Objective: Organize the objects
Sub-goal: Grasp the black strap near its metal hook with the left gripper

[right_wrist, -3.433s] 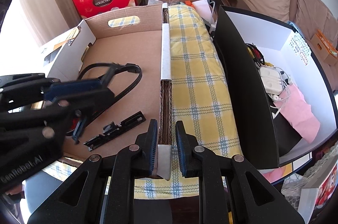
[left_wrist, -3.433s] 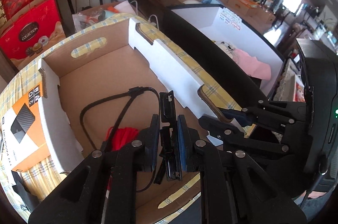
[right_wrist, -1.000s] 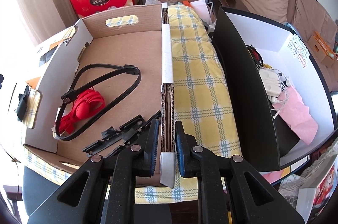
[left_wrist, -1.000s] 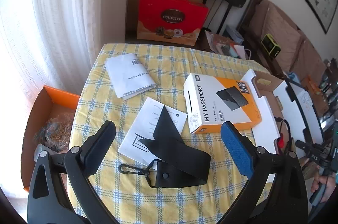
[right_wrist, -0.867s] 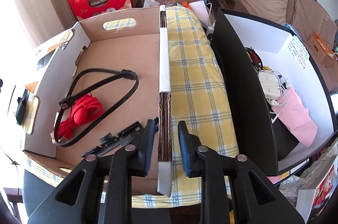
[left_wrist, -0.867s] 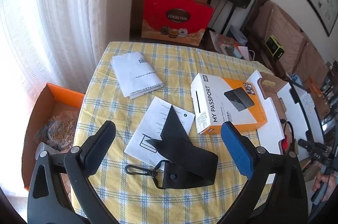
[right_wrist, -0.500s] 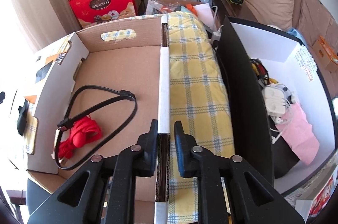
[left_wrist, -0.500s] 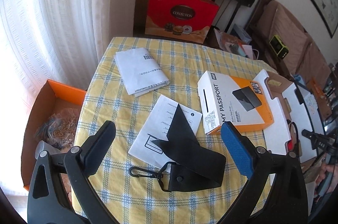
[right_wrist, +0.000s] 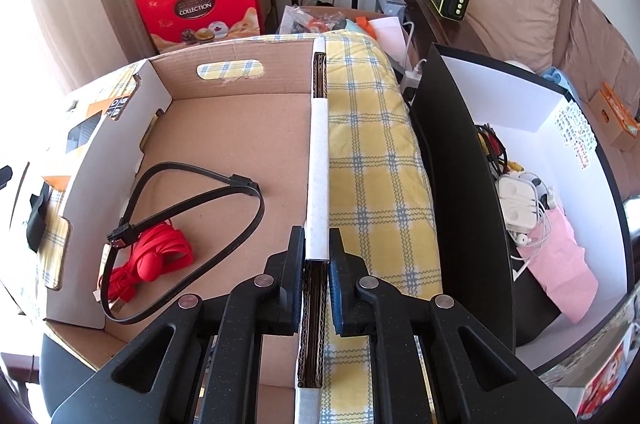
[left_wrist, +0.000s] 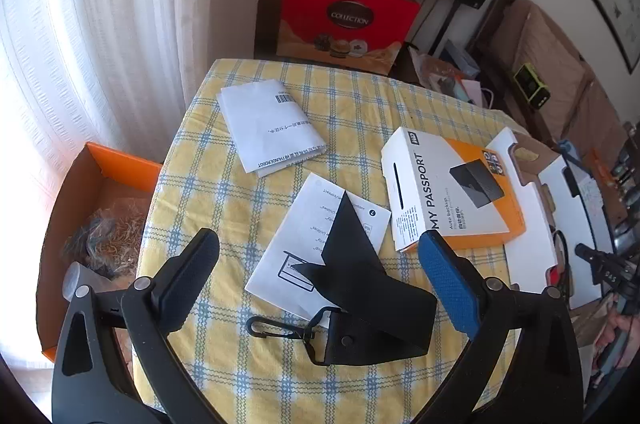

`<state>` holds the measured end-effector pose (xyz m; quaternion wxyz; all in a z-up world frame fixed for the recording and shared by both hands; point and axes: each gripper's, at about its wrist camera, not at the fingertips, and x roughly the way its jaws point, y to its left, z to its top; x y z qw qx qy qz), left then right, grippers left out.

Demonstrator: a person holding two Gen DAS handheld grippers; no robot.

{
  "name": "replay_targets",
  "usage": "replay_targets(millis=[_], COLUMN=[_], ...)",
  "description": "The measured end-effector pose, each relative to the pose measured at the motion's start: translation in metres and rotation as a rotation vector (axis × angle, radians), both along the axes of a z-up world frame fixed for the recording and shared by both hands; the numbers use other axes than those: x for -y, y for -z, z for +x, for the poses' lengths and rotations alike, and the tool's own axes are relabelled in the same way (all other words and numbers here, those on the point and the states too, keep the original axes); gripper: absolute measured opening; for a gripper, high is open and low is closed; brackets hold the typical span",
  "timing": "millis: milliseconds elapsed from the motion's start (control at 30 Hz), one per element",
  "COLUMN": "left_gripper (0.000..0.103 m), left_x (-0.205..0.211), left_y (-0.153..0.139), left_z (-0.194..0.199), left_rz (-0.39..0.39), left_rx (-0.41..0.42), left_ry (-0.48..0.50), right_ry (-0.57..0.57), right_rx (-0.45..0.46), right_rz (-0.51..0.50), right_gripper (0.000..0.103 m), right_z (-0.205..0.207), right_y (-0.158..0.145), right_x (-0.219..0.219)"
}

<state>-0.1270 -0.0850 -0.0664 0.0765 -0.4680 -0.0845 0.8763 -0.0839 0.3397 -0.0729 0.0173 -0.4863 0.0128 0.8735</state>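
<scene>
My left gripper (left_wrist: 320, 272) hangs wide open over the yellow checked table, with nothing held. Between and just beyond its fingers lies a black strap (left_wrist: 360, 288) with a metal clip (left_wrist: 276, 330), partly on a white sheet (left_wrist: 304, 236). An orange and white hard-drive box (left_wrist: 448, 196) lies to the strap's right. My right gripper (right_wrist: 316, 252) is shut on the right wall (right_wrist: 318, 152) of the open cardboard box (right_wrist: 224, 128). Inside that box lie a black cable (right_wrist: 192, 216) and a red cord bundle (right_wrist: 156, 256).
A folded leaflet (left_wrist: 268, 124) lies at the table's far side. An orange carton (left_wrist: 100, 184) sits below the table's left edge. Right of the cardboard box stands a black-walled bin (right_wrist: 452, 184) with white chargers (right_wrist: 520, 200) and pink cloth (right_wrist: 560, 264). Red gift boxes (right_wrist: 200, 4) stand behind.
The left gripper, earlier shut on a black clip inside the cardboard box, is now open over the strap. The right gripper loosened briefly, slid farther along the box wall and shut on it again.
</scene>
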Motion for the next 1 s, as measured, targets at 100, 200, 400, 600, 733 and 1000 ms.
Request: replay_targets(millis=[100,200,400,600,733,1000], left_gripper=[0.1,0.1,0.095,0.085,0.085,0.085], left_x=[0.003,0.009,0.029,0.026,0.002,-0.027], left_y=[0.001,0.0,0.0,0.009,0.017,0.036], left_z=[-0.002,-0.005,-0.019,-0.028,-0.013,0.005], left_rz=[-0.003,0.0,-0.005,0.04,0.024,-0.004], left_rx=[0.007,0.018,0.042,0.105,0.125,0.179], left_ry=[-0.002,-0.015,-0.058,-0.022,0.065,0.147], right_ry=[0.001,0.002,0.003,0.004,0.005,0.005], right_rx=[-0.001,-0.001,-0.002,-0.001,0.001,0.004], right_rz=[0.007,0.005,0.005,0.0,0.001,0.0], right_gripper=[0.01,0.01,0.01,0.009,0.009,0.009], right_z=[0.0,0.001,0.001,0.001,0.001,0.001], right_y=[0.0,0.0,0.0,-0.001,-0.001,-0.001], right_x=[0.001,0.001,0.001,0.001,0.002,0.003])
